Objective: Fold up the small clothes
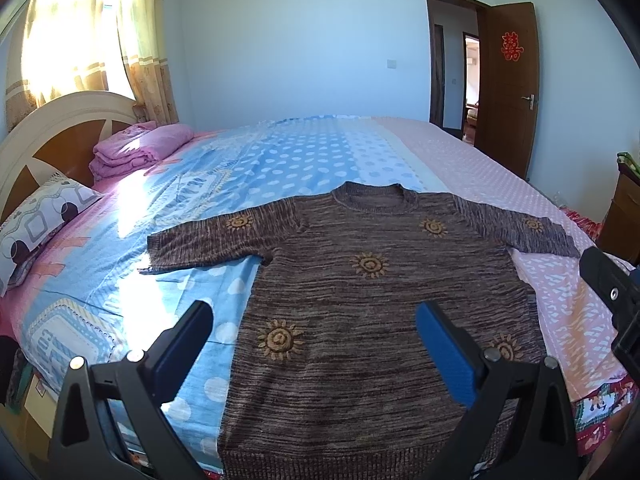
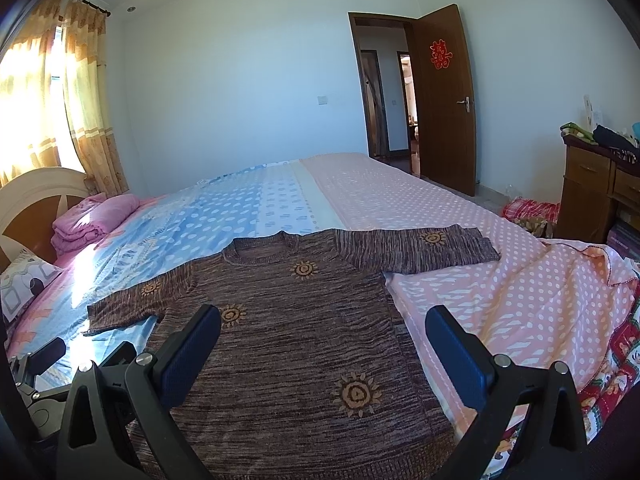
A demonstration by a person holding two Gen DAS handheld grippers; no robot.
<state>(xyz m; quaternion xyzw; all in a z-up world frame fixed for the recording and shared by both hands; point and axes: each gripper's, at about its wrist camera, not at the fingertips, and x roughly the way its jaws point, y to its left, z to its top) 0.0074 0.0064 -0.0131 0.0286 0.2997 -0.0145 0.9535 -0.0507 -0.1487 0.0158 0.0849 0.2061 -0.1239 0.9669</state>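
Observation:
A brown knitted sweater (image 1: pixel 360 300) with yellow sun motifs lies flat on the bed, front up, collar at the far side, both short sleeves spread out. It also shows in the right wrist view (image 2: pixel 304 340). My left gripper (image 1: pixel 314 316) is open and empty, held above the sweater's lower left part. My right gripper (image 2: pixel 324 320) is open and empty, held above the sweater's lower right part. The right gripper's body shows at the right edge of the left wrist view (image 1: pixel 612 292). The left gripper's body shows at the lower left of the right wrist view (image 2: pixel 44 364).
The bed has a blue dotted sheet (image 1: pixel 280 156) and a pink dotted sheet (image 2: pixel 460 224). A folded pink blanket (image 1: pixel 136 148) and a pillow (image 1: pixel 36 220) lie by the headboard (image 1: pixel 60 128). A wooden dresser (image 2: pixel 592 188) stands at right. An open door (image 2: pixel 444 100) is behind.

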